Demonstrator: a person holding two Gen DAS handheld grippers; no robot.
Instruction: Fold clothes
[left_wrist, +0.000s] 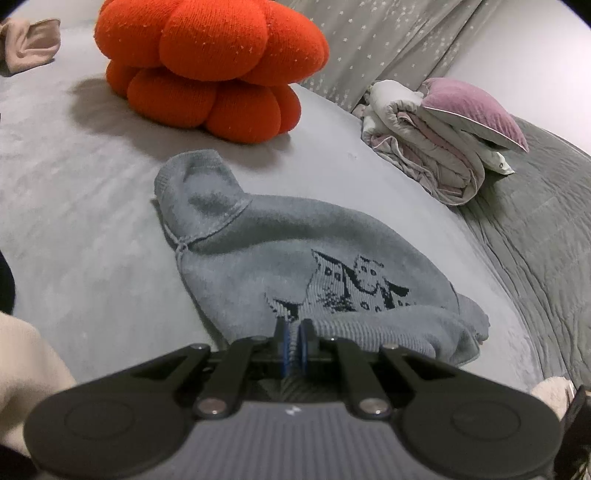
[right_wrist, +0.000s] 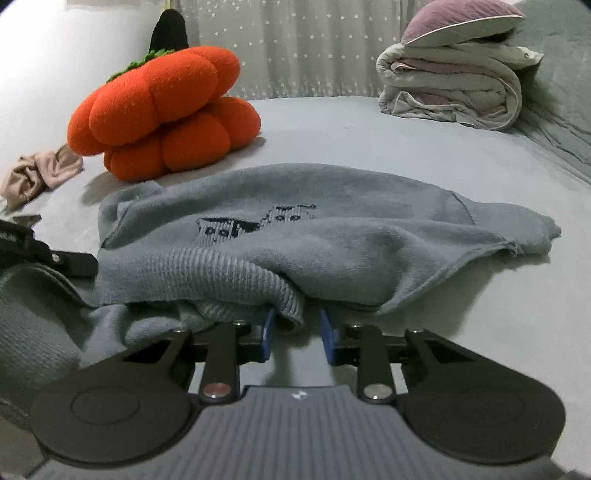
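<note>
A grey-blue knitted sweater (left_wrist: 266, 258) with a dark cat pattern lies on the grey bed, turtleneck collar toward the far side. My left gripper (left_wrist: 294, 332) is shut on its ribbed hem at the near edge. In the right wrist view the sweater (right_wrist: 332, 229) lies spread in front, its ribbed hem draped over the blue pads. My right gripper (right_wrist: 297, 325) is open, with the hem hanging between and over its fingers. The left gripper's black body (right_wrist: 44, 251) shows at the left edge.
An orange pumpkin cushion (left_wrist: 210, 62) sits behind the sweater. A folded quilt with a purple pillow (left_wrist: 443, 136) lies at the back right. A beige garment (right_wrist: 37, 173) lies at the far left. Grey bedsheet (left_wrist: 74, 192) surrounds the sweater.
</note>
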